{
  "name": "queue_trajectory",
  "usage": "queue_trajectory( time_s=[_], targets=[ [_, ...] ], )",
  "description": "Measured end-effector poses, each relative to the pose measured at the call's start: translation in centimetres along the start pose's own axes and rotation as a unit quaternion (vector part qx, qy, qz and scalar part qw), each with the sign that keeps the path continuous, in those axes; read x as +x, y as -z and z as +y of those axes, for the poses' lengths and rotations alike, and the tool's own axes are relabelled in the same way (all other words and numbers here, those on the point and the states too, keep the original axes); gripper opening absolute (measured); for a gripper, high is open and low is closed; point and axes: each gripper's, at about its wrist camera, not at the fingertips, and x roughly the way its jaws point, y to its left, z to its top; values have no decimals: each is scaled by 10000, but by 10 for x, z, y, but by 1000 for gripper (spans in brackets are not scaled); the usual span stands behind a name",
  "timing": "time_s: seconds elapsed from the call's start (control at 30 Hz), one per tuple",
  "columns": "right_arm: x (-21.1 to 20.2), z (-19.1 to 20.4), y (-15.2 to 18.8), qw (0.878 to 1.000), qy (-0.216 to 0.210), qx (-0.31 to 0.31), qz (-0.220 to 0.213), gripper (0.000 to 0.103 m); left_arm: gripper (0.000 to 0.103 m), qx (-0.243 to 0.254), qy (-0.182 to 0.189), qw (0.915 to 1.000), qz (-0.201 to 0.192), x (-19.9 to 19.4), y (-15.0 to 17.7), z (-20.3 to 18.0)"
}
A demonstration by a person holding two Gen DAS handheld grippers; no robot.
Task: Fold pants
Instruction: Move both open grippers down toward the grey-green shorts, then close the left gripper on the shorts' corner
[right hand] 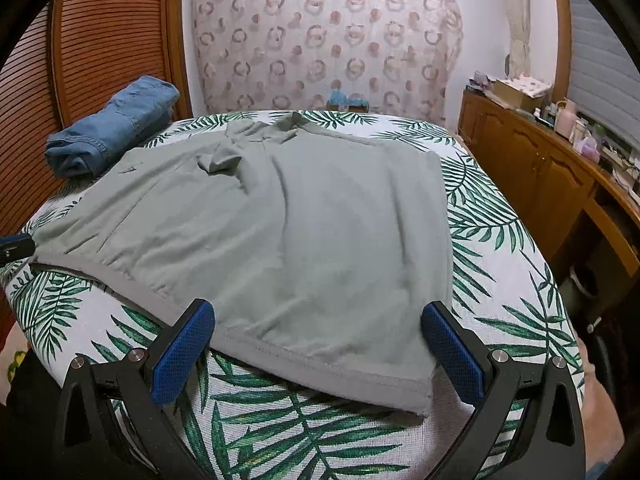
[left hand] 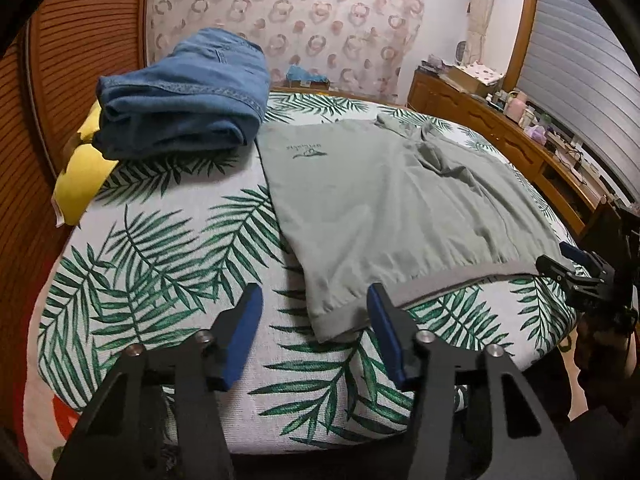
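Left gripper (left hand: 314,320) jaws spread at grey pants (left hand: 384,208) hem corner; folded jeans (left hand: 184,96) behind.

text: none legible | grey pants (left hand: 384,208) | small dark logo, letters unreadable

Soft matt cloth on the bed, hard plastic and metal in the tools.

The grey-green pants (right hand: 288,240) are a smooth, matt knit with a ribbed hem; the bed cover (left hand: 160,248) is a coarse woven cloth printed with green leaves. The folded jeans (left hand: 184,96) are rough blue denim with stitched seams. Each hand-held gripper, left (left hand: 314,320) and right (right hand: 316,344), has matt black plastic arms, bright metal bolts and blue textured pads (right hand: 180,356). The slatted wardrobe door (right hand: 104,40) and the cabinet (right hand: 532,168) are varnished, glossy brown wood.
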Motion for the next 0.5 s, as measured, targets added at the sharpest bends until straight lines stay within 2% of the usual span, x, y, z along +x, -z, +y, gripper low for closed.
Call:
queue_trajectory(
  time_s=[0.1,0.2,0.37,0.47,0.5],
  targets=[
    [-3,-1,4,10000,-19,-15,-24,103,45,31,79,9999,55,2,2,-2],
    [-4,-1,5,10000,-18,-7,-50,103,44,24,283,9996,62,2,3,-4],
    [-1,-5,3,10000,-15,-4,-24,103,43,29,231,9996,145,7,3,-4],
    [7,-8,-10,10000,-34,-34,35,103,43,29,201,9997,136,9,1,-2],
    [10,-7,-14,10000,-37,-49,46,103,37,58,192,9997,135,9,1,-3]
  ],
)
